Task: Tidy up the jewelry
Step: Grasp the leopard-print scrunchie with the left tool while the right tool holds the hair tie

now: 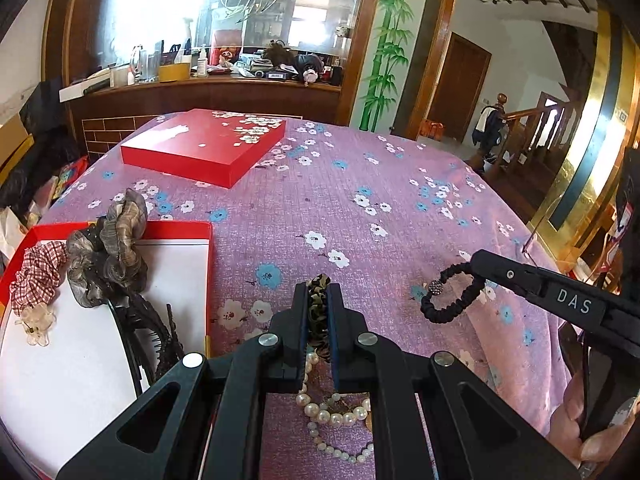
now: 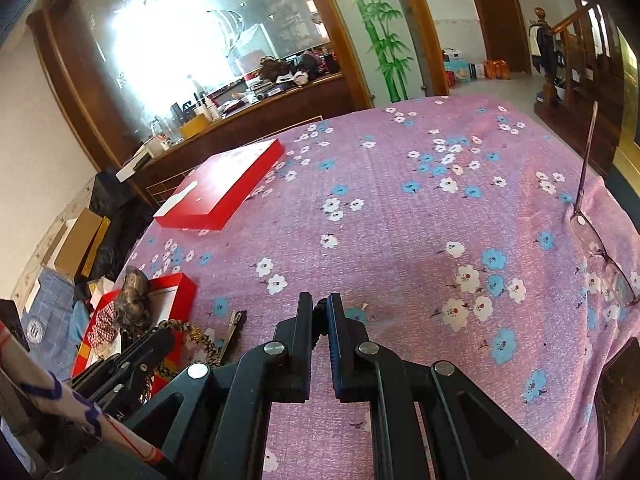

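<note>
Jewelry is mid-sort: the left gripper, jaws clamped on a leopard-print hair tie, hangs beside the open red box; the right gripper, jaws clamped on a black beaded band, waits nearby. Pearls lie on the counter.

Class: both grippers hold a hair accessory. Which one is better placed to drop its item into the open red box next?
Left. The left gripper sits right beside the open red box; the right gripper is farther away.
</note>
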A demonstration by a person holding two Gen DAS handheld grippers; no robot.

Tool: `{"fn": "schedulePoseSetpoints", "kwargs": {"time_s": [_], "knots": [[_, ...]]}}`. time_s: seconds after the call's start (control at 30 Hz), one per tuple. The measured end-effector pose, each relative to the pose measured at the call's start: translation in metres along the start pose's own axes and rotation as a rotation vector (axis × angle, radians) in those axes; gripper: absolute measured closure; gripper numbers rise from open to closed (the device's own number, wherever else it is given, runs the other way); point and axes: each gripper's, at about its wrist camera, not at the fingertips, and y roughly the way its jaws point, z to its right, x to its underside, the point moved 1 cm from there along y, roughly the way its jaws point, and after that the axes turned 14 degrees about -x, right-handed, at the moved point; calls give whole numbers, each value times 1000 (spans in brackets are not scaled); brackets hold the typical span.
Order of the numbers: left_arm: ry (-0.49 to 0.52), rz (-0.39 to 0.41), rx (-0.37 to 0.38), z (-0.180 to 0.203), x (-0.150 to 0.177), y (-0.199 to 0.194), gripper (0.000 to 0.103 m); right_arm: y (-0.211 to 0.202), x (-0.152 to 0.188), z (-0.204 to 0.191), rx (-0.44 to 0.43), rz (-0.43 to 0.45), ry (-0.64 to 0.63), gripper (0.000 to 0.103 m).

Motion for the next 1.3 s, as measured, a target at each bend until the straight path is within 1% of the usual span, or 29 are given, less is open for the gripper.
{"fn": "schedulePoseSetpoints", "kwargs": {"time_s": [0.4,1.0,1.3], "knots": [[11,7,-17,2,1,0,95,2,1,-3,-6,-6,-12,95],[35,40,-74,2,3,-3,95,-1,4,-10,-11,-2,-35,95],[54,105,-142,4,2,-13,95,0,7,-17,-13,-4,-58,95]]}}
